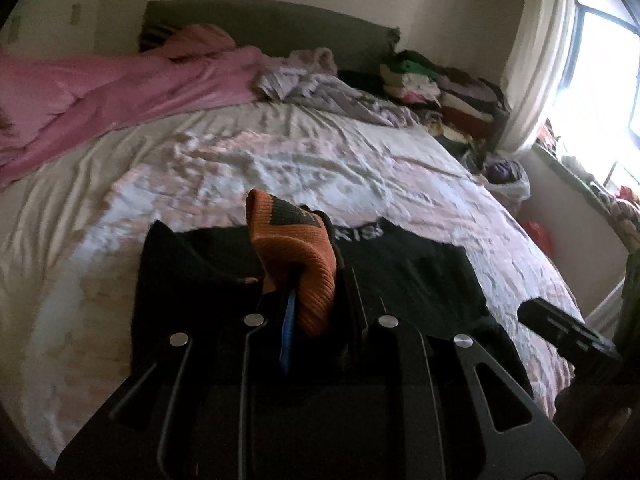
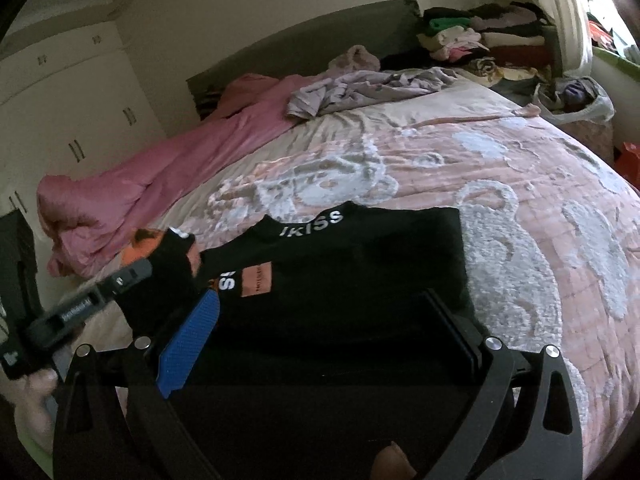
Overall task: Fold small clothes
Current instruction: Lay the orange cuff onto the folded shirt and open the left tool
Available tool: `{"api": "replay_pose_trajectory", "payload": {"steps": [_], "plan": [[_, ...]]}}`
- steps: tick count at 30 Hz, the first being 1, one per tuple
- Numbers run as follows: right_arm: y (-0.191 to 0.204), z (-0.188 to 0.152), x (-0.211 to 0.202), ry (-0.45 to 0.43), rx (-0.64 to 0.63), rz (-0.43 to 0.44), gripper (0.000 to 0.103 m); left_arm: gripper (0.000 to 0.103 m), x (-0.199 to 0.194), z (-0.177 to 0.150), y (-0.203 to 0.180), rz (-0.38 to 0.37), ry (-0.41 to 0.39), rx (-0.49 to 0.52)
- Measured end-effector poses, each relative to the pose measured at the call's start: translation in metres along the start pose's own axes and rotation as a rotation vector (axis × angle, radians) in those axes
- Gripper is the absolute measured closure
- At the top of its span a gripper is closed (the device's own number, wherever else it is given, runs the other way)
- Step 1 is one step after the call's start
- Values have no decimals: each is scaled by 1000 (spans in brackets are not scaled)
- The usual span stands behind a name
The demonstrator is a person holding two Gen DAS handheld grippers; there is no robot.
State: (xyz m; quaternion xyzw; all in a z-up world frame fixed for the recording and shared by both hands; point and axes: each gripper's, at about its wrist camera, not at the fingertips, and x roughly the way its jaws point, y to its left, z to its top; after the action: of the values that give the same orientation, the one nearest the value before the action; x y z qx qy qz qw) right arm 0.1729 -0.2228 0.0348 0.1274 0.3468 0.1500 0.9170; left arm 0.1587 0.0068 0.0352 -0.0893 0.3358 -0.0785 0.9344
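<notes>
Sweater [image 2: 352, 264], black knit, lying flat on the bed [image 2: 520, 184] near its front edge, collar toward the headboard.

Sleeve [image 1: 296, 256]: orange ribbed cuff with black, lifted off the bed and pinched in the left gripper [image 1: 316, 300], whose jaws are closed on it; seen from the right wrist view the cuff is carried over the sweater's left side.

Right gripper [image 2: 320, 320]: jaws spread wide over the sweater's lower part, blue pad [image 2: 188, 340] showing on one finger, nothing held (whether the fingers touch the cloth I cannot tell).

Progress, as a judgement: early to middle. Body is laid out fairly smooth; one sleeve is being brought inward. Other sleeve not clearly visible, and no crosswise fold of the body shows, so the final folding and stacking appear left to do.

Writing: collar reads "IKISS" in white; the left view shows only "KISS". White letters, partly hidden, read "S" near the chest. Orange patch [image 2: 256, 280] carries small dark print, too fine to read.

Elsewhere: folded pile [image 2: 480, 40] at the far corner, pink blanket [image 2: 160, 160], loose lilac garment [image 2: 368, 84]
</notes>
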Motion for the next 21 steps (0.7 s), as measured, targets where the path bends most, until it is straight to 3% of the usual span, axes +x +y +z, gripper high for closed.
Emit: {"api": "replay_pose_trajectory", "payload": {"steps": [7,12,21], "plan": [[-9,-3,8,16,12,-18,5,78,21,-11,-7,-69,63,4],[-7,-9,19,45,-2,-18,5,66,12,-9,-2,-73,48,22],[13,-28,48,153,-51,-14,5,55,18,-6,31,78,41,94]]}}
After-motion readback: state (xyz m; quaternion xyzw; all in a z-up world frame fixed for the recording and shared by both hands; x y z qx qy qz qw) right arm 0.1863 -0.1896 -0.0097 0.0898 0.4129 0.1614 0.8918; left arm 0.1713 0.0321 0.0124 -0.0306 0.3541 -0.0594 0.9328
